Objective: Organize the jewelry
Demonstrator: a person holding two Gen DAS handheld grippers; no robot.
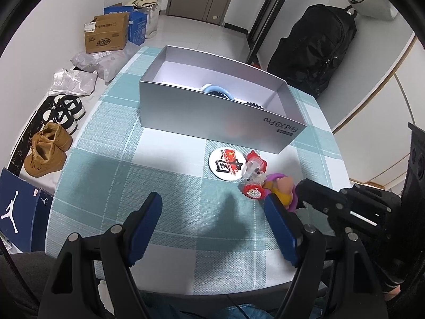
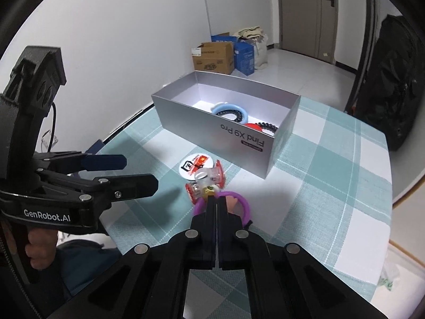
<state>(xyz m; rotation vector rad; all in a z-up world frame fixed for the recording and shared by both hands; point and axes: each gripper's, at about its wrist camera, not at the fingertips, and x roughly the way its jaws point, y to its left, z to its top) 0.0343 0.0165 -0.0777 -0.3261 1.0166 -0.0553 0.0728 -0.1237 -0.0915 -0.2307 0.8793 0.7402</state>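
An open silver box (image 1: 212, 111) (image 2: 228, 133) stands on the checked tablecloth and holds a blue ring (image 2: 231, 107), a black coiled band (image 2: 268, 127) and a red piece. In front of it lie a round white badge (image 1: 227, 167) (image 2: 194, 166), a red and clear trinket (image 1: 253, 171) (image 2: 204, 180) and a purple ring with a pink and yellow figure (image 1: 281, 188) (image 2: 239, 200). My right gripper (image 2: 217, 199) (image 1: 301, 190) is shut on the purple ring at the table. My left gripper (image 1: 212, 207) (image 2: 138, 171) is open and empty, just left of the trinkets.
The table's near edge is just under my grippers. A black backpack (image 1: 316, 47) stands past the table's far right corner. Shoes (image 1: 47, 148), cardboard boxes (image 1: 106, 34) and bags lie on the floor at left.
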